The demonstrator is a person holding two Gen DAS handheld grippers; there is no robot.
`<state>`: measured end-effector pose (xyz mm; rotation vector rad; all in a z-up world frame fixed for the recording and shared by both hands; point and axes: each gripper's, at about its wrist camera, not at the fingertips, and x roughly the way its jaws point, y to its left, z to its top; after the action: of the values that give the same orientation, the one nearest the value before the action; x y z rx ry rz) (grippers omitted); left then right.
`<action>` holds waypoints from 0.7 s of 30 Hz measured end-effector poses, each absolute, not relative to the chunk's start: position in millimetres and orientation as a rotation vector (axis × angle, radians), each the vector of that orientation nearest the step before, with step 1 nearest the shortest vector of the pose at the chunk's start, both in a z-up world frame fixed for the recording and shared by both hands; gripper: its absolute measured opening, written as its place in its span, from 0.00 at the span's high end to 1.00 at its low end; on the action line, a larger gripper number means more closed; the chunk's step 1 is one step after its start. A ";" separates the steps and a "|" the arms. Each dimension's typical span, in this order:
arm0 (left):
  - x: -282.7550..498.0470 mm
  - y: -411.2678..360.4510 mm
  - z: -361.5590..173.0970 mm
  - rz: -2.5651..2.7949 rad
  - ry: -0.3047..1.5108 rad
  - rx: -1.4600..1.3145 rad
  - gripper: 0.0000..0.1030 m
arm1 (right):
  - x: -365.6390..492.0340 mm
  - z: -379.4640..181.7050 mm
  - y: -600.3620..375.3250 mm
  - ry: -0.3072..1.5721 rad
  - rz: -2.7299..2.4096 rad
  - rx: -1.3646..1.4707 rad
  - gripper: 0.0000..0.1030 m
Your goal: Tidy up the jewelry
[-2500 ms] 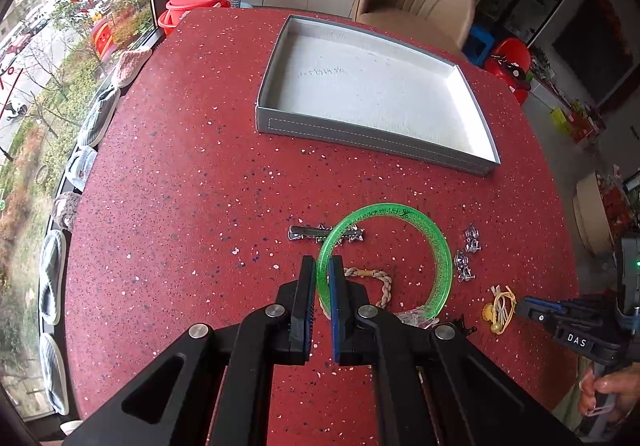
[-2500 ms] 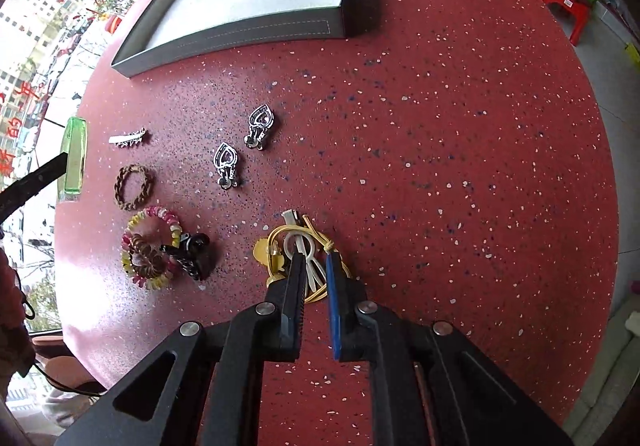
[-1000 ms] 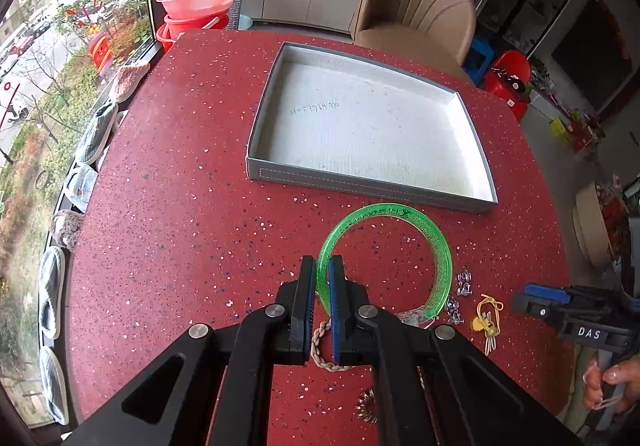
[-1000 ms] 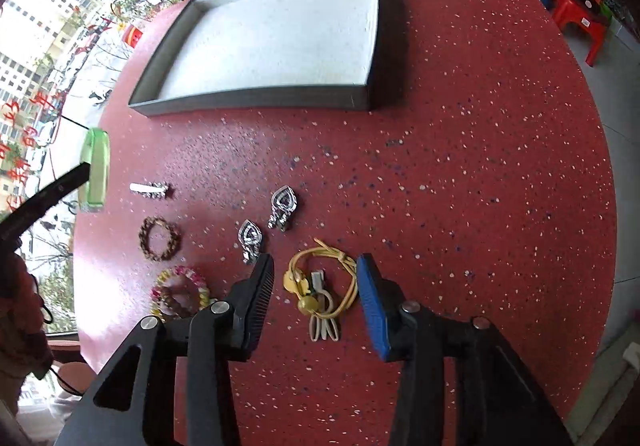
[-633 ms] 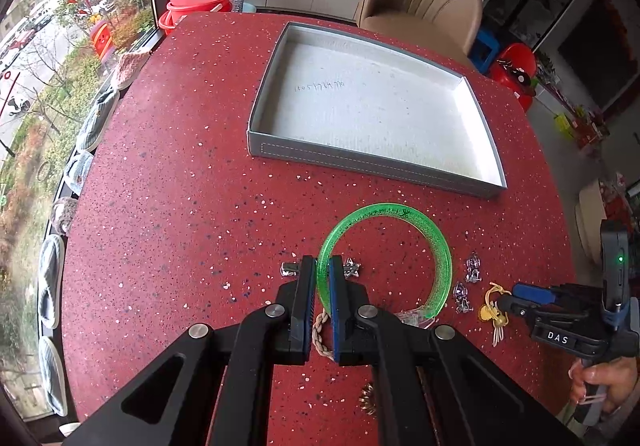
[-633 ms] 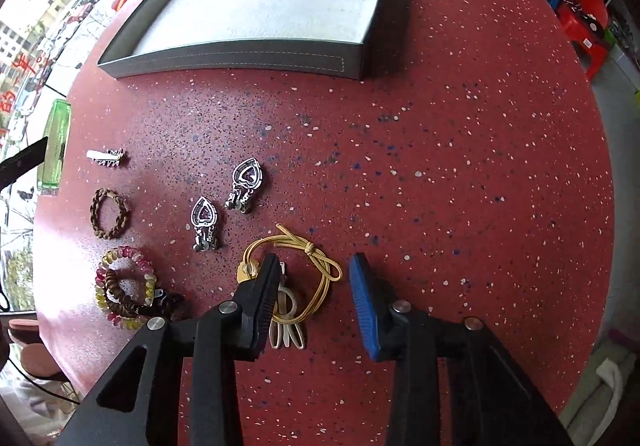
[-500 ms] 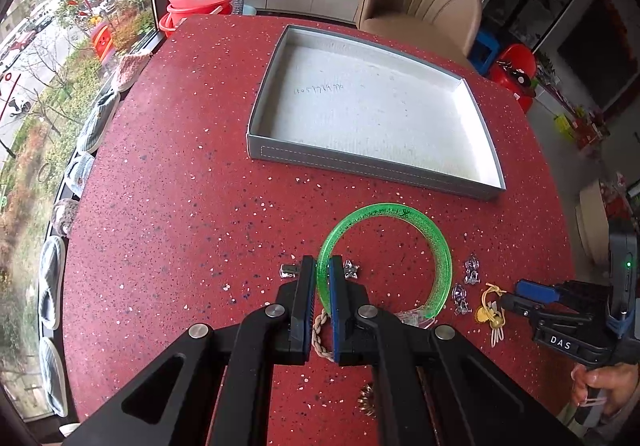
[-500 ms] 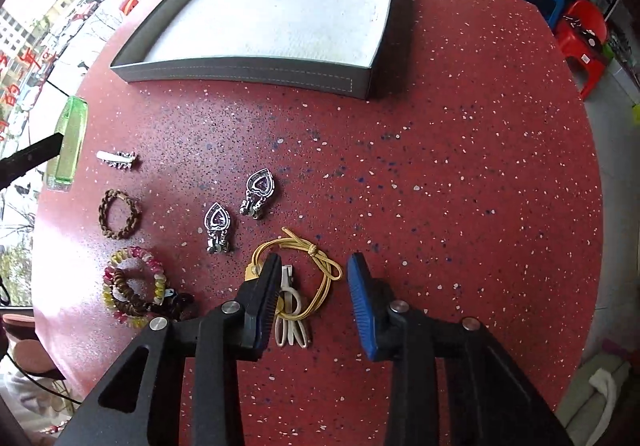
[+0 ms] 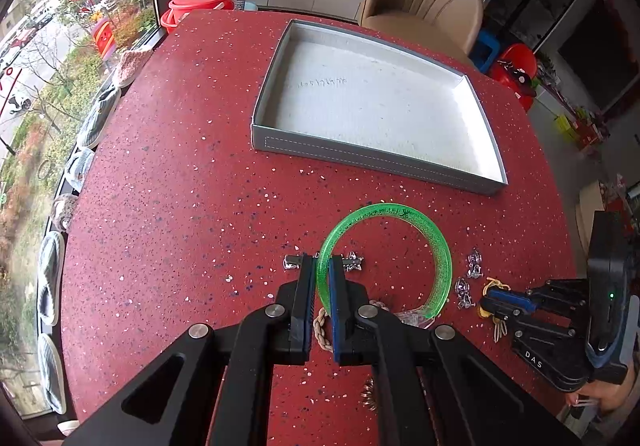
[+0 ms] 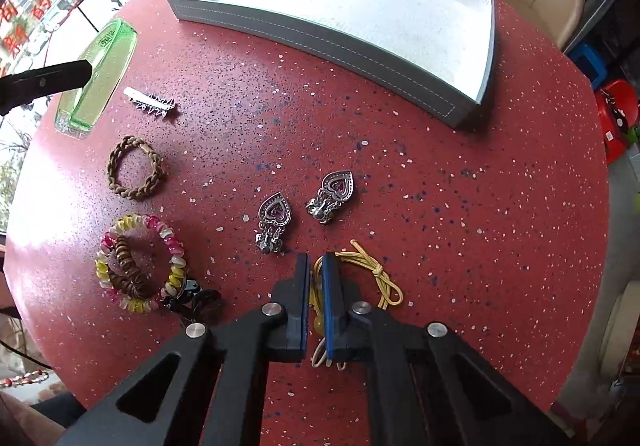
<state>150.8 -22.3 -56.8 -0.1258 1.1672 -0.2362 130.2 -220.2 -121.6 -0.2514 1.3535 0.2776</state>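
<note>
Red speckled table (image 9: pixel 168 181) w/ grey tray (image 9: pixel 360 155) at far side, white lining bare. Left gripper (image 9: pixel 323 278) clenched on green bangle (image 9: pixel 440 254), held above table. Right gripper (image 10: pixel 316 278) closed on yellow hair tie (image 10: pixel 376 270), near edge. Loose on table: beaded bracelet (image 10: pixel 140 262), braided band (image 10: pixel 134 167), two heart earrings (image 10: pixel 276 215), silver hair clip (image 10: pixel 150 101).

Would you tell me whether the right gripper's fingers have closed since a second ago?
Yes. The right gripper has shut inward on the yellow hair tie, which lies short of the grey tray.
</note>
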 end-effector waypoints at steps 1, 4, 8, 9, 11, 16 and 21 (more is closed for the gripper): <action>150.2 -22.5 -56.5 -0.236 1.166 -0.125 0.76 | 129.7 -118.1 -221.1 1.341 0.275 -0.235 1.00; 150.1 -22.0 -54.5 -0.240 1.161 -0.126 0.76 | 131.4 -104.7 -231.8 1.329 0.260 -0.054 1.00; 151.3 -20.0 -52.0 -0.239 1.155 -0.129 0.76 | 135.3 -88.2 -253.7 1.307 0.246 0.149 1.00; 152.0 -19.8 -51.2 -0.240 1.153 -0.130 0.76 | 137.0 -84.4 -256.3 1.300 0.244 0.176 1.00; 153.3 -19.6 -49.3 -0.241 1.148 -0.126 0.76 | 140.9 -77.1 -260.0 1.282 0.240 0.210 1.00; 161.1 -19.5 -46.7 -0.240 1.141 -0.119 0.76 | 150.2 -72.1 -257.3 1.298 0.282 0.245 1.00; 164.6 -20.1 -46.4 -0.241 1.141 -0.122 0.76 | 138.6 -97.0 -239.6 1.406 0.321 0.078 0.95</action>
<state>164.6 -20.1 -46.4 -0.1216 1.1408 -0.2415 138.6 -239.6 -97.0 0.0780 1.4057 0.3212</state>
